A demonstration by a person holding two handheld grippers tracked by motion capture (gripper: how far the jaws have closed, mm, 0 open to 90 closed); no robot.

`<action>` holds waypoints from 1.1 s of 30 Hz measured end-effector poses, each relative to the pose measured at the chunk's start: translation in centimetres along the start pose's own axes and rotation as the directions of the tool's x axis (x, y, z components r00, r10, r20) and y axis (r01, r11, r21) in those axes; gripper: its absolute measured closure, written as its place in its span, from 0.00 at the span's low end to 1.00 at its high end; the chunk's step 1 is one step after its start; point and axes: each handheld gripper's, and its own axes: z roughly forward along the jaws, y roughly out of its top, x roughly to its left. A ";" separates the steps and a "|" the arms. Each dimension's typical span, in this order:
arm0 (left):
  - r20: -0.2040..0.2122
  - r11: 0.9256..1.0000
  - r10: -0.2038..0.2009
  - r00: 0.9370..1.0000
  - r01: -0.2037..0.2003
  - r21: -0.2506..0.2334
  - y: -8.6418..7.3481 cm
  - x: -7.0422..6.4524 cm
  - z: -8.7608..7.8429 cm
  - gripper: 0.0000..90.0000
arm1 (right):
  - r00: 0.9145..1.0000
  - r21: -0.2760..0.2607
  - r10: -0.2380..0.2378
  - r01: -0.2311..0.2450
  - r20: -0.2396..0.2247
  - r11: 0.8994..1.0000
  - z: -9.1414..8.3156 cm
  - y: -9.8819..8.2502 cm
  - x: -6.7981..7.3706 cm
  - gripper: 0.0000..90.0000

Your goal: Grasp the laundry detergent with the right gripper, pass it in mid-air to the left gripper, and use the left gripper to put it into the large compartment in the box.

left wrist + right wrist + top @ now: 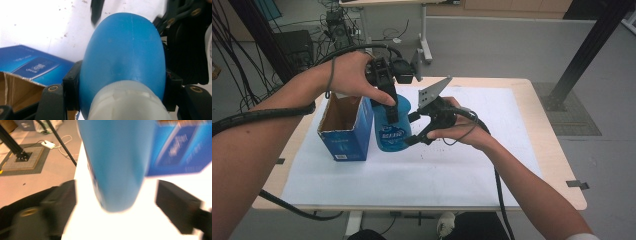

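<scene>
Blue plastic dominates every view: a tall bottle (392, 125) stands left of centre in the high view, on the white sheet covering the surface (542, 150), touching or just beside an open blue carton (344, 127) on its left. That view alone shows the printed label on the bottle's front and both hands at once. The left gripper view looks down over the bottle's rounded shoulder (123, 50) and its pale, whitish cap (127, 102) at the lower edge, with the carton's brown inside at lower left. The blurred right gripper view shows the bottle's lower body (117, 165) and the floor beyond the surface's edge.

Its long axis runs upright, cap uppermost, base at the sheet.

The left gripper (387, 85) comes from above; its fingers (71, 82) press against both sides of the bottle's shoulder, clamped on it. The right gripper (419, 132) sits level at the bottle's lower right; its fingers (177, 202) stand wide apart on either side of the body, clear of it.
</scene>
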 end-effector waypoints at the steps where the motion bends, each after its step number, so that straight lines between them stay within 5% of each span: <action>1: -0.005 1.000 -0.008 1.000 0.008 0.001 -0.1 0.1 -0.1 0.41 | 1.000 0.012 0.021 -0.021 -0.005 1.000 -0.3 -0.3 0.0 0.13; 6: -0.014 0.997 -0.079 0.997 0.079 0.006 -0.4 0.6 -0.8 0.41 | 0.996 0.053 0.079 -0.081 0.038 0.995 -2.0 -1.4 0.3 0.06; 13: -0.043 0.984 -0.180 0.983 0.181 0.008 -0.9 1.1 -2.2 0.41 | 0.989 0.116 0.117 -0.126 0.086 0.985 -4.9 -2.4 0.5 0.06; 16: -0.042 0.967 -0.254 0.966 0.254 0.001 -1.2 1.5 -3.1 0.40 | 0.985 0.147 0.135 -0.149 0.103 0.978 -6.2 -2.8 0.5 0.06; 19: -0.049 0.943 -0.332 0.942 0.333 -0.002 -1.5 1.9 -3.8 0.41 | 0.981 0.182 0.150 -0.170 0.122 0.968 -7.4 -3.2 0.5 0.07; 22: -0.059 0.917 -0.399 0.915 0.399 -0.013 -1.8 2.4 -4.8 0.41 | 0.978 0.214 0.154 -0.182 0.143 0.960 -8.6 -3.7 0.5 0.07; 25: -0.053 0.878 -0.478 0.877 0.477 -0.037 -2.2 2.9 -5.8 0.41 | 0.976 0.248 0.151 -0.188 0.160 0.950 -9.7 -4.2 0.4 0.06; 27: -0.047 0.835 -0.549 0.834 0.546 -0.068 -2.5 3.3 -6.7 0.41 | 0.972 0.278 0.144 -0.192 0.184 0.941 -10.5 -4.5 0.4 0.06; 29: -0.052 0.810 -0.586 0.809 0.582 -0.076 -2.8 3.7 -7.5 0.41 | 0.970 0.293 0.139 -0.194 0.199 0.936 -11.0 -4.7 0.5 0.06; 32: -0.052 0.747 -0.664 0.745 0.660 -0.083 -3.3 4.6 -9.1 0.41 | 0.968 0.322 0.130 -0.196 0.217 0.926 -11.9 -4.9 0.8 0.06; 33: -0.055 0.721 -0.693 0.719 0.686 -0.097 -3.5 4.9 -9.7 0.41 | 0.968 0.330 0.121 -0.190 0.219 0.925 -12.1 -5.0 0.8 0.06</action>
